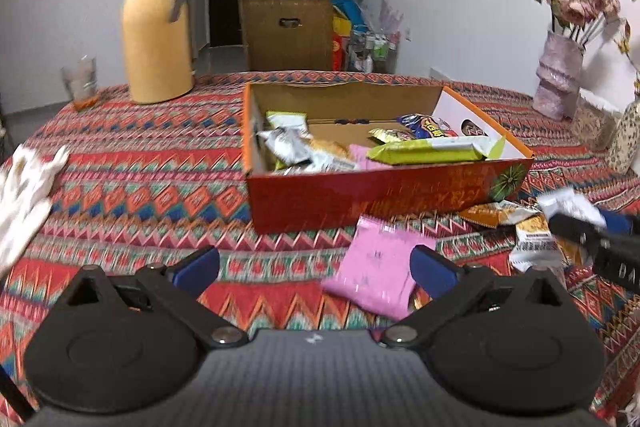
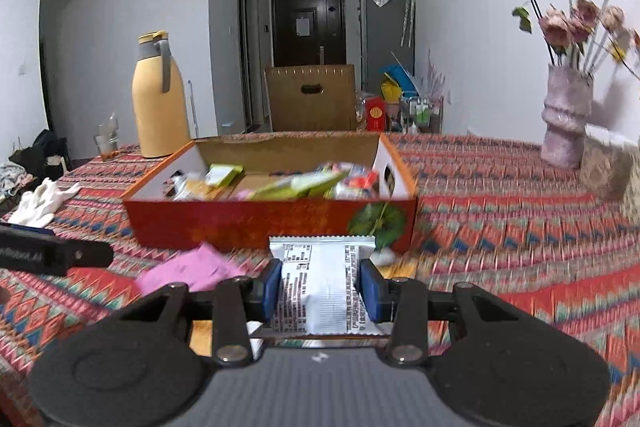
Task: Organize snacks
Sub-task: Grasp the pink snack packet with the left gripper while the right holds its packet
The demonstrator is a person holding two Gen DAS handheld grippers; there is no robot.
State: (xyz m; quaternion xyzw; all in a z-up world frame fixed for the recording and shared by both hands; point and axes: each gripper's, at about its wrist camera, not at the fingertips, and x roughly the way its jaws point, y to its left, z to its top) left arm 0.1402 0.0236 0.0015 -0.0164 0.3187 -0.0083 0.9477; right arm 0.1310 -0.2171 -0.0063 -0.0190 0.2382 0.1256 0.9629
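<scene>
Right gripper (image 2: 320, 285) pinched on a white snack packet (image 2: 326, 291), blue pads (image 2: 271, 287) pressed against both its sides, packet upright with printed text facing the camera and its crimped top edge just in front of the red box (image 2: 256, 219). Held clear of the patterned tablecloth (image 2: 520, 227), near the box's front wall.

Left gripper (image 1: 316, 267) spread wide, nothing between its blue fingertips (image 1: 200, 263). Just beyond its right finger, a pink packet (image 1: 376, 267) lying flat on the cloth, close to the front of the box (image 1: 360, 195). Further right, a small heap of loose packets (image 1: 532, 231) in orange, white and yellow, partly blurred, so exact count hard to tell. Right gripper visible there too, at the right edge, with the white packet in its tip.

Inside the box: a long green-and-white packet (image 1: 432, 149) propped across the right side, silver wrappers (image 1: 292, 147) at the left, a pink one between them, a dark blue bag (image 1: 424, 125) toward the back.

On the table beyond: a yellow thermos jug (image 1: 156, 31) with a grey handle, a glass tumbler (image 1: 80, 79) beside it, a white cloth (image 1: 28, 187) at the left edge, a pale vase (image 1: 560, 75) of dried pink flowers at the right. Behind the table, a brown cardboard carton (image 1: 288, 35) with a handle slot.
</scene>
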